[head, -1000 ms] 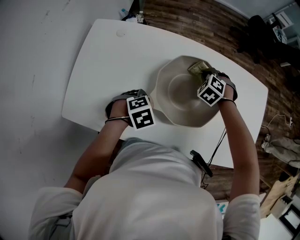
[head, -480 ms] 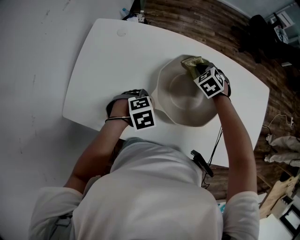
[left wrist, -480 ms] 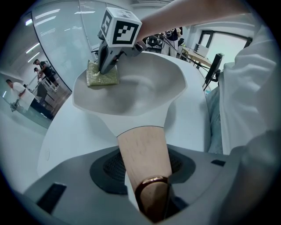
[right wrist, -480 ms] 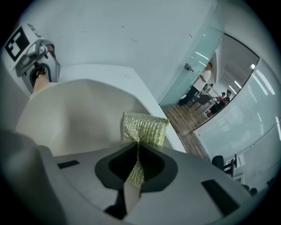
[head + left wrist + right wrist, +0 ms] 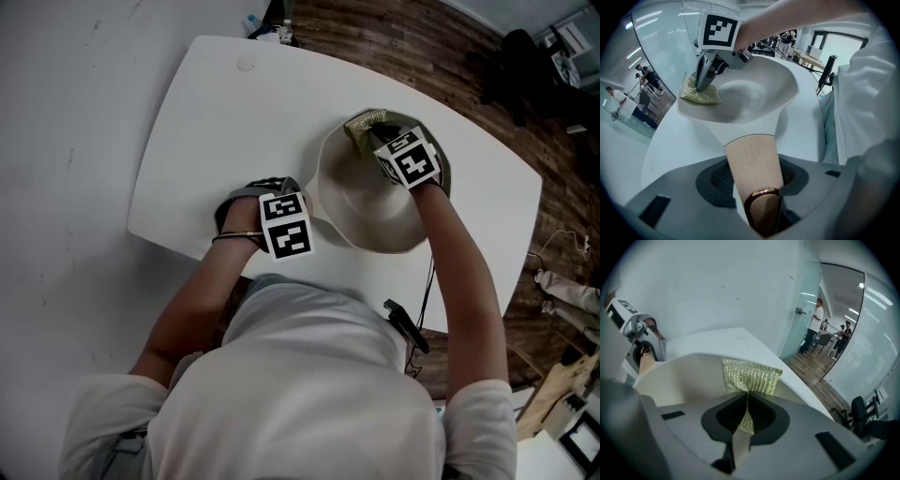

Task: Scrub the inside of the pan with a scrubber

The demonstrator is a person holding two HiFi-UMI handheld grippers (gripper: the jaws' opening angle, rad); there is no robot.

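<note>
A white table with round corners [image 5: 206,112] stands on a dark wooden floor [image 5: 441,56]. The room is big and bright. It has tall glass walls [image 5: 867,324], and some people [image 5: 816,319] stand far off beside them. A black chair [image 5: 862,416] stands on the floor to the right. The only marks to see are black and white squares, on the cube [image 5: 284,223] on top of the left gripper and the cube [image 5: 408,157] on top of the right gripper. They are patterns, not words. A pale grey pan [image 5: 356,192] sits on the right half of the table. Its wooden handle [image 5: 752,154] sticks out toward the left and near side. The left gripper [image 5: 757,180] points almost straight down. Its jaws are partly apart and squeezed onto the wooden handle from both sides. The right gripper [image 5: 746,416] reaches into the pan from the near side. Its jaws are pinched nearly together on the near end of a yellow-green sparkly scrubber [image 5: 750,376]. The scrubber lies against the inside wall of the pan, on the far side, close to the rim.
</note>
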